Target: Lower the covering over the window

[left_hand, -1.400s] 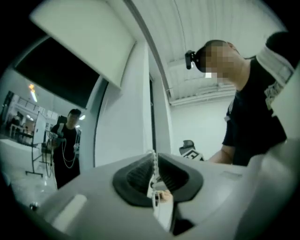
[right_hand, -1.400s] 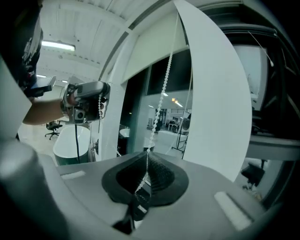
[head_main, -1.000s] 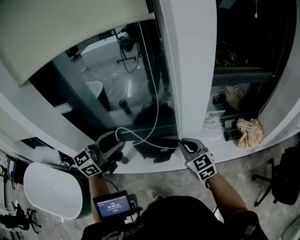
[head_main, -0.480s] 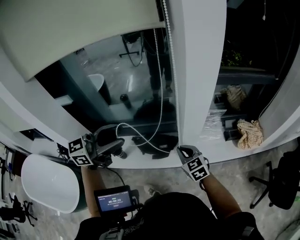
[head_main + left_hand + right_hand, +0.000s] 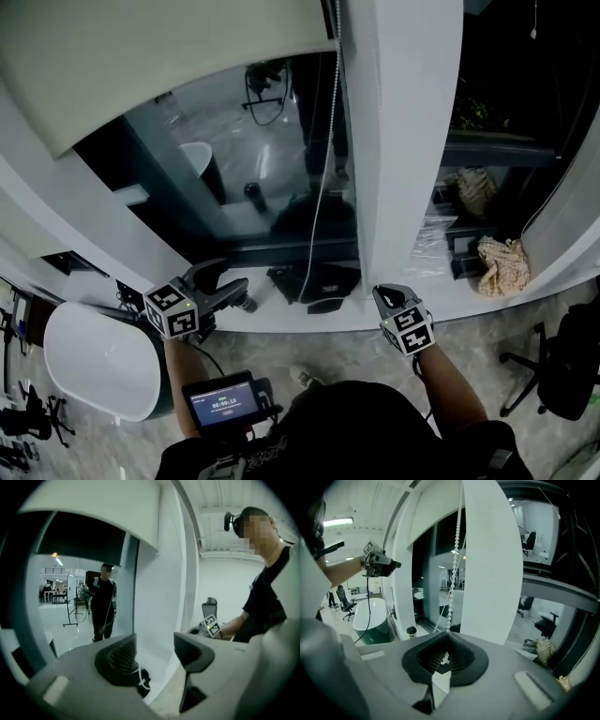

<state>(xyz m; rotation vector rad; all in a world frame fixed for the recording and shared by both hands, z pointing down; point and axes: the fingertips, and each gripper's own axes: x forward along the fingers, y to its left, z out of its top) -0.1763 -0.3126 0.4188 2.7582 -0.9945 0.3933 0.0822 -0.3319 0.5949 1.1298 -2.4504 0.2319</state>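
The cream roller blind [image 5: 141, 56] hangs rolled partway down over the dark window glass. Its white bead chain [image 5: 328, 159] drops along the left edge of the white pillar [image 5: 403, 141]. My right gripper [image 5: 386, 298] is low at the sill and shut on the bead chain [image 5: 453, 573], which runs straight into its closed jaws [image 5: 447, 639]. My left gripper [image 5: 223, 284] is further left at the sill. Its jaws [image 5: 154, 651] have just been opening and stand wide, with nothing pressed between the pads. A bit of the chain's slack loop [image 5: 140, 679] shows low behind its left finger.
A white bathtub [image 5: 98, 370] stands at the lower left. A dark bag [image 5: 314, 281] lies by the window sill [image 5: 281, 328], with a small cup [image 5: 411, 632] nearby. Crumpled cloth [image 5: 502, 262] lies beyond the pillar and an office chair [image 5: 562, 366] stands at the right.
The left gripper has let go of the bead chain and opened wider. The loop that ran across to it now hangs straight. Both grippers have sunk lower, the right still gripping the chain.
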